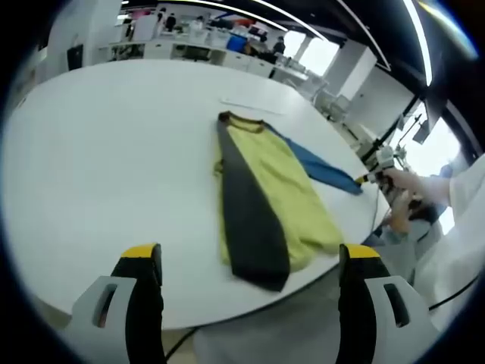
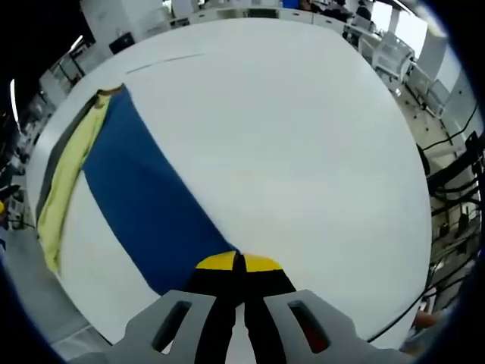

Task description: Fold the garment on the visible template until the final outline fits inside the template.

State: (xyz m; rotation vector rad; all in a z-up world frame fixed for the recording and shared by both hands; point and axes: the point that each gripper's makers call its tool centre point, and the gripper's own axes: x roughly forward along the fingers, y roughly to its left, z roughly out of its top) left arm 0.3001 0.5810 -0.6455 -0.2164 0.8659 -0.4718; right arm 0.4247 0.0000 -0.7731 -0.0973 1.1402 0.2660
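Note:
A garment (image 1: 284, 189) lies flat on the white round table (image 1: 114, 152), collar end far from me. It is yellow with a dark grey panel (image 1: 246, 212) along its left side and a blue sleeve (image 1: 322, 168) stretched out to the right. In the left gripper view my left gripper (image 1: 250, 258) hovers open over the near table edge, short of the garment's hem. My right gripper (image 1: 366, 179) grips the tip of the blue sleeve. In the right gripper view the right gripper (image 2: 239, 263) is shut on the blue cloth (image 2: 148, 189), with the yellow part (image 2: 68, 174) to its left.
A thin faint line (image 1: 250, 106) marks the table beyond the collar, also seen as a line (image 2: 163, 61) in the right gripper view. A person in white (image 1: 455, 220) stands at the table's right edge. Desks and chairs (image 2: 394, 53) ring the table.

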